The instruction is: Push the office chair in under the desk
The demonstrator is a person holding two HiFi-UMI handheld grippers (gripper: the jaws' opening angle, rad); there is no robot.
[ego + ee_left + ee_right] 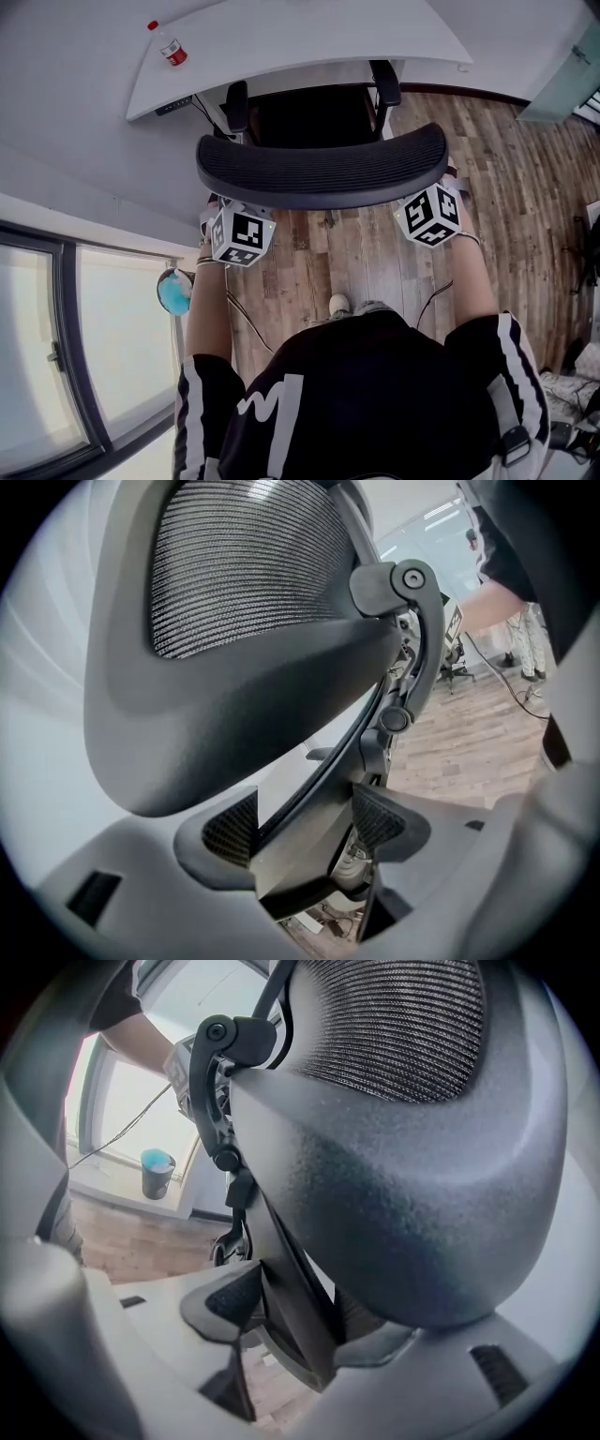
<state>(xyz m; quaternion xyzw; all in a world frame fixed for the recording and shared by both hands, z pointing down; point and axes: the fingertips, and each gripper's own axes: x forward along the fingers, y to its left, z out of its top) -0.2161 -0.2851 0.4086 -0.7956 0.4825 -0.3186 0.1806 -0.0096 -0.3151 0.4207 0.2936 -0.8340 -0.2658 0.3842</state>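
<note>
clamping office chair [319,169] back frame, left gripper [305,832], right gripper [292,1309]

Well ahead of the left gripper [234,214] and off to its left, we see a clear bottle [172,47] with a red cap and red label. Just behind that gripper, by the window [112,356], we find a blue-topped bin [174,292], with cables [242,319] trailing over the wooden floor [506,187] nearby.

Bottle [172,49] on white desk [319,37]
</note>
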